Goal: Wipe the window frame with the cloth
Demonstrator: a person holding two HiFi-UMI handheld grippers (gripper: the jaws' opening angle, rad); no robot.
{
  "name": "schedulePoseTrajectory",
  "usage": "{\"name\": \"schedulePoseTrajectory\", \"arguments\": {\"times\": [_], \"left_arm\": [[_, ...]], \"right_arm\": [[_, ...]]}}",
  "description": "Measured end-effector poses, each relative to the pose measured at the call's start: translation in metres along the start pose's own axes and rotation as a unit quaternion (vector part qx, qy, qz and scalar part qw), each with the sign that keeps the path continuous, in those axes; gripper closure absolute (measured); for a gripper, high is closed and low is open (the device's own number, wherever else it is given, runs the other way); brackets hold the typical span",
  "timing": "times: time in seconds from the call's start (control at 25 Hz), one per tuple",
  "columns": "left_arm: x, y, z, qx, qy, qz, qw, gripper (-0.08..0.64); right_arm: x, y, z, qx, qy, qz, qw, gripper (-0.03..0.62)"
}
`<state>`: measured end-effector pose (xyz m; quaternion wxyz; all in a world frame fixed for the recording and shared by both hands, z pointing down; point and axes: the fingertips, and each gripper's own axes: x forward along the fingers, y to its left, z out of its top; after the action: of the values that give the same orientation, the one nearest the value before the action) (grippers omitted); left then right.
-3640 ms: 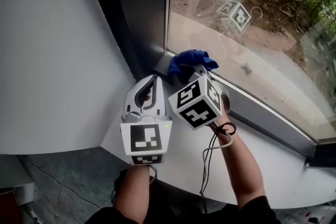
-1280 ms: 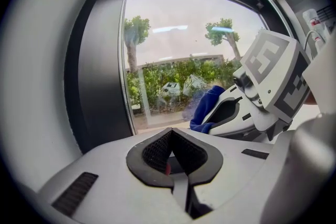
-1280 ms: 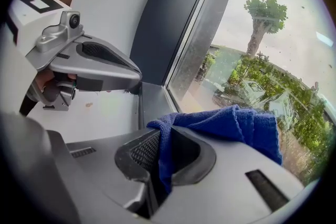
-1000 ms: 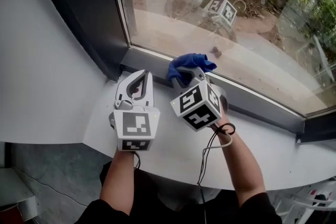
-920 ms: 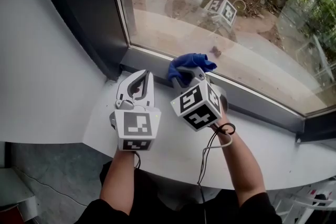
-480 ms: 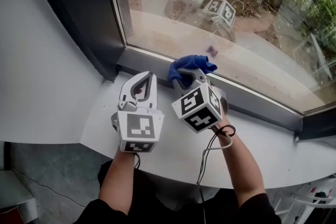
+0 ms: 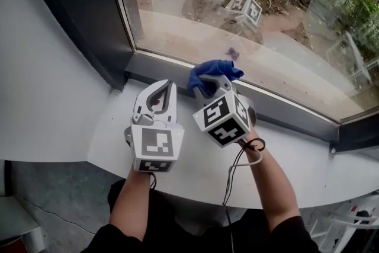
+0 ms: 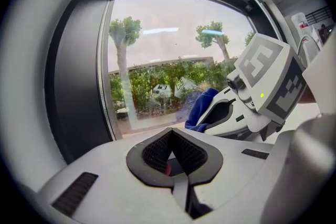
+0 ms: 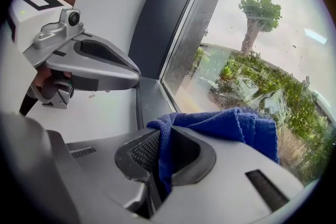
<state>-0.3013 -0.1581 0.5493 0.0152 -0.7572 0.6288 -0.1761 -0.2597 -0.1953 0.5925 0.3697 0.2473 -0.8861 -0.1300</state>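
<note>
Head view shows the blue cloth sitting on the lower rail of the window frame, near the rail's left end but now clearly to the right of the dark corner post. A few seconds ago the cloth was tucked right into that corner. Over the last second the corner has slid further left in the picture while the cloth stayed mid-frame, so the stroke looks to be creeping rightwards along the rail, though part of that shift may be the head turning. The right gripper carries the cloth. In the right gripper view its jaws are pinched together on a fold of the cloth, and the rest bunches out ahead of the right gripper toward the glass. Whether the bunch presses firmly on the rail or only brushes it cannot be told. The left gripper hangs just left of the right one, over the white sill, and has kept that place beside it. In the left gripper view the left gripper has its tips meeting with nothing of the task between them; a small red spot deep in the gap looks like part of the tool. Judged from this, the corner is done and most of the rail, running far off to the right, remains to be wiped.
</note>
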Motion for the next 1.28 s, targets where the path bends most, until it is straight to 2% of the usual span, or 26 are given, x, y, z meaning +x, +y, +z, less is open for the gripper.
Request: {"name": "schedulePoseTrajectory", "arguments": {"times": [0.24,1.28], "left_arm": [[-0.001,-0.016,0.007,-0.017,-0.014,-0.022,0.9995,0.555],[0.003,-0.047,0.019,-0.001,-0.017,-0.054,0.9984,0.555]], "right_arm": [[-0.009,-0.004,-0.01,0.007,-0.001,-0.009,1.0,0.569],[-0.044,-0.029,-0.05,0.025,0.006,-0.037,0.999,0.569]]}}
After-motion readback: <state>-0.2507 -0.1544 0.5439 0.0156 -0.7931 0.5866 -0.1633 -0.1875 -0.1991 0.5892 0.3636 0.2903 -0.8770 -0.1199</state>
